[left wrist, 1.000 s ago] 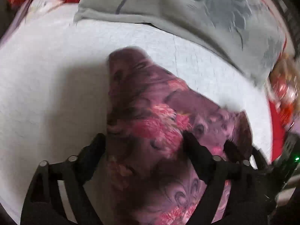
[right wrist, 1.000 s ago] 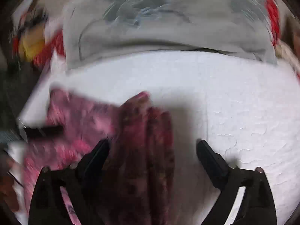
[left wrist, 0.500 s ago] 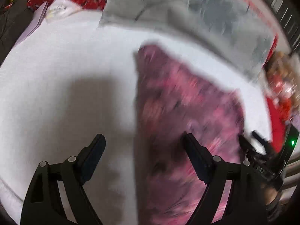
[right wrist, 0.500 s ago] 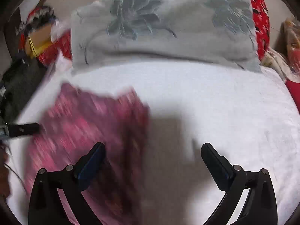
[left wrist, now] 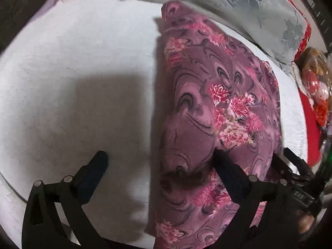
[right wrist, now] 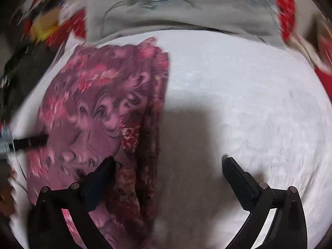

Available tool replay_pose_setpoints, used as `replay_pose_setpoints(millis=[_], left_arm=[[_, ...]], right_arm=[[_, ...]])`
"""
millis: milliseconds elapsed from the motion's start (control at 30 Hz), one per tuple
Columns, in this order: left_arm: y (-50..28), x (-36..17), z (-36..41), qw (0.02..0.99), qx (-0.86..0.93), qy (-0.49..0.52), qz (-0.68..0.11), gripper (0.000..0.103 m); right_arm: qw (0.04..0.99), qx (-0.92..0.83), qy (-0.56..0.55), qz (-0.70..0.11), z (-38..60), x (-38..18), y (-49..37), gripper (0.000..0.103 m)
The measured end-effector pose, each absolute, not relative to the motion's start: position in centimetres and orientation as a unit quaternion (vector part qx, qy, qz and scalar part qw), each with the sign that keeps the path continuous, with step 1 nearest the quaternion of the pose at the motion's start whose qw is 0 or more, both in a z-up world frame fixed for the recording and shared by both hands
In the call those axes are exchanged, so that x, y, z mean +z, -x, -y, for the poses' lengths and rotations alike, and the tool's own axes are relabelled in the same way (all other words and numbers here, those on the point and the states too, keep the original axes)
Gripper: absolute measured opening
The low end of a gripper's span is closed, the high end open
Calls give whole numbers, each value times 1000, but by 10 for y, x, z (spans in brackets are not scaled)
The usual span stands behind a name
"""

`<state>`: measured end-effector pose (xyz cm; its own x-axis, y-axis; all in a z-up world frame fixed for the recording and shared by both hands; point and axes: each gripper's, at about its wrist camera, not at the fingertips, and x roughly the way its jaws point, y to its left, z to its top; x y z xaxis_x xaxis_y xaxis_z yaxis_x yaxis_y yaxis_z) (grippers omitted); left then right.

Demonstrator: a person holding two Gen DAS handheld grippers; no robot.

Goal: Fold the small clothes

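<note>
A purple garment with pink flowers (left wrist: pixel 220 95) lies folded in a long strip on the white surface (left wrist: pixel 83 62). My left gripper (left wrist: pixel 159 164) is open and holds nothing; its right finger rests over the cloth's near part, its left finger over bare white. In the right wrist view the same garment (right wrist: pixel 103 108) lies at the left. My right gripper (right wrist: pixel 168 170) is open and holds nothing; its left finger is over the cloth's right edge. The right gripper's tips also show in the left wrist view (left wrist: pixel 294 166) at the cloth's right edge.
A grey pillow with a flower print (left wrist: pixel 238 2) lies along the far edge and also shows in the right wrist view (right wrist: pixel 178 8). Red patterned fabric (left wrist: pixel 311 137) and a doll-like toy (left wrist: pixel 315 76) lie at the right. Dark clutter (right wrist: pixel 22 66) sits at the left.
Both grippers have let the garment go and drawn back. The cloth, lifted and bunched a second ago, now lies flat. The left view has shifted left onto bare white.
</note>
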<state>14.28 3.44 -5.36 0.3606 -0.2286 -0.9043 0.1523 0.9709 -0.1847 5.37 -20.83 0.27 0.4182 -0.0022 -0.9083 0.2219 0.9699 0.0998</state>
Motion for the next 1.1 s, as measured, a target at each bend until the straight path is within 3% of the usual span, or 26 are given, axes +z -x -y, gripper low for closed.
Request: replay_pose_setpoints(millis=[433,800,967,1000,1067,1100], left_arm=[[-130,-61,-42,823,-111,51,-555,103],[-128,-55,-53,809,-129,56,-570,103],[-136,-18,-62,844,-136,51,-516,103],[-143,-11,-61,846,-139,50,-512,103],[-161,-3,-56,843,-151,55,-513,103],[-172,0,-52,840,-157,62,-516,103]], right_arm=[[831,-88,-151,-528,214,2,-45,103],[799,-91,-154,-574,218,12,-51,102],[838,-106,-163,-511,233,42,-80,100],[840,-101,-167,-507,235,44,-91,94],[840,-84,-183,-504,237,41,-113,71],[837,-72,-199,-504,239,37,-123,49]])
